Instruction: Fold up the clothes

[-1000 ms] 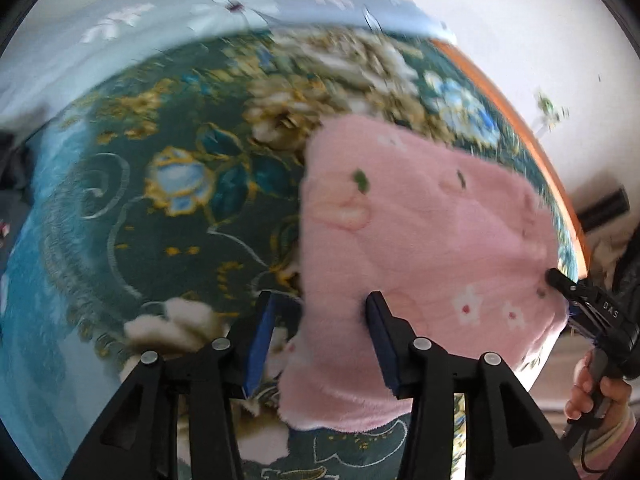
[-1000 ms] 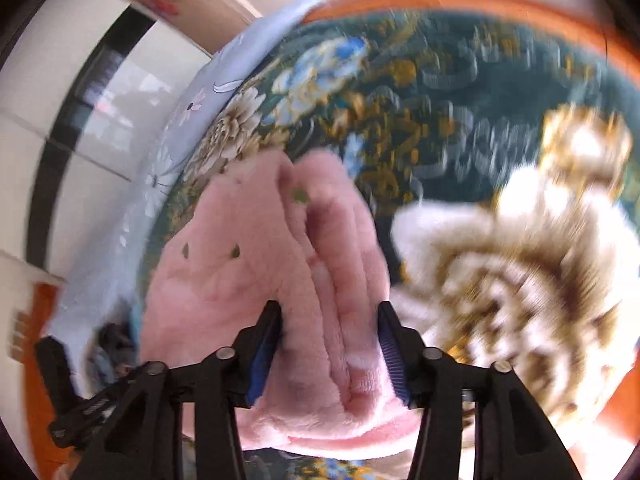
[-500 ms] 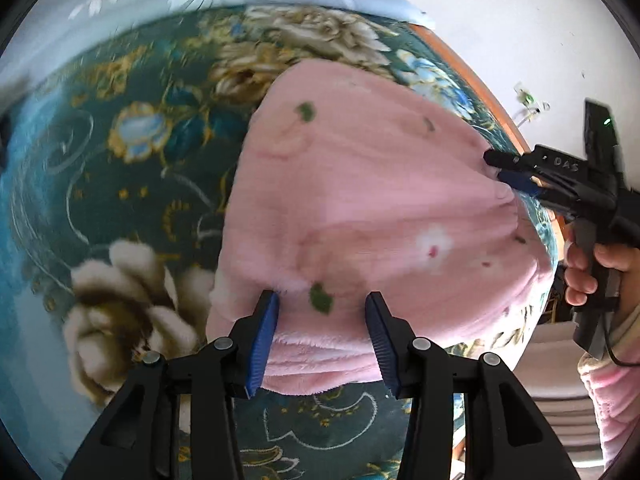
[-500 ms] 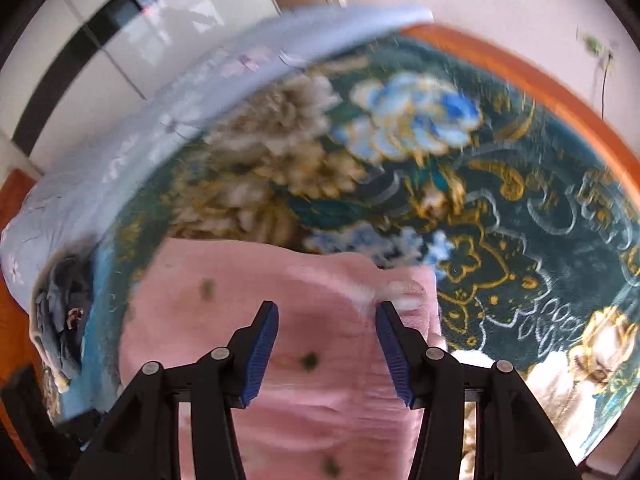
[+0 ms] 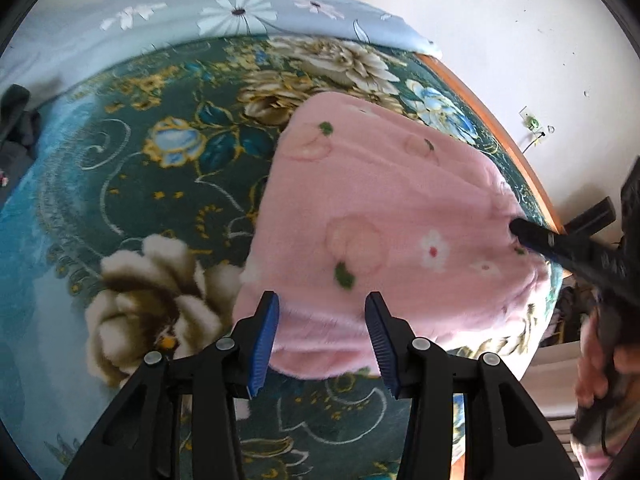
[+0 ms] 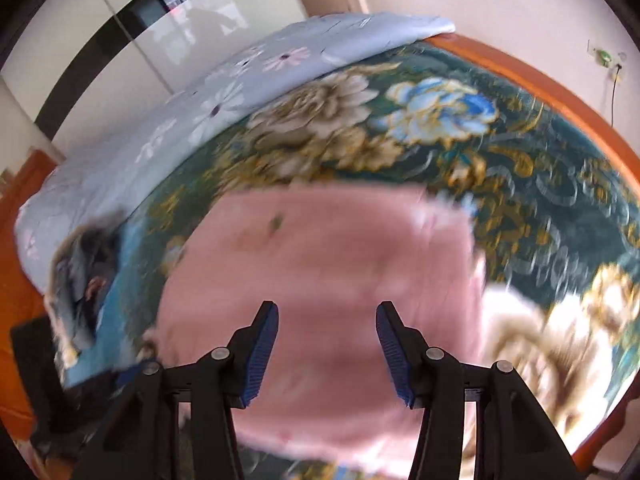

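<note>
Pink fleece garment (image 5: 384, 216), printed with small flowers and green leaves, lies folded flat on the bed, toward its orange wooden edge (image 5: 516, 160). Bed surface: dark green blanket (image 5: 168, 184) with large cream, gold and blue flowers. Pale blue daisy-print quilt (image 5: 224, 20) bunched along the far edge. White wall behind, with an outlet and cable (image 5: 534, 124). No legible writing. Left tongs (image 5: 322, 322) apart, over the garment's near hem, gripping nothing. Right tongs (image 6: 326, 334) apart above the garment; that view is blurred.
</note>
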